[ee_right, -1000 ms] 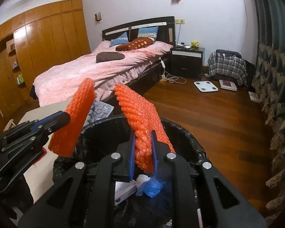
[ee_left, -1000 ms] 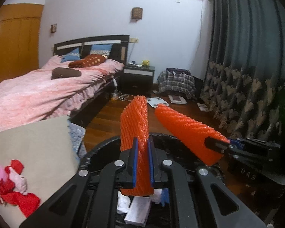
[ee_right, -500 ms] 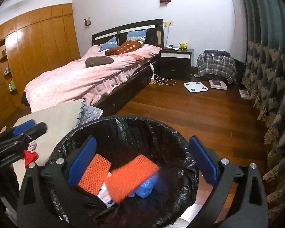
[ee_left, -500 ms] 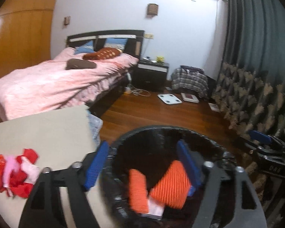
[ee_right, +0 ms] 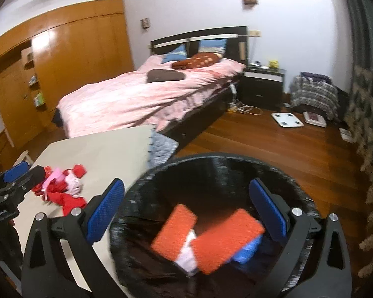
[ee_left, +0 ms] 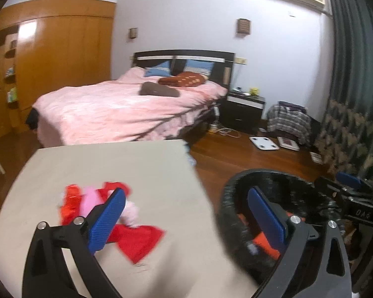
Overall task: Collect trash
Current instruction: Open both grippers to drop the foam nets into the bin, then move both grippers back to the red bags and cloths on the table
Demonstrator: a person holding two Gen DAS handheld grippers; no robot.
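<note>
Bedroom clutter is sliding rightward in both views as the left gripper [ee_left: 186,213], spread wide and empty, is swinging away from the black-lined bin [ee_right: 298,188] toward the red and pink scraps [ee_left: 116,213] on the beige table [ee_left: 112,164]. Both orange foam nets [ee_right: 209,236], pinched above the bin a second ago, are now lying inside it, and the right gripper [ee_right: 186,211] is hanging spread above them. Those scraps are likely next.
</note>
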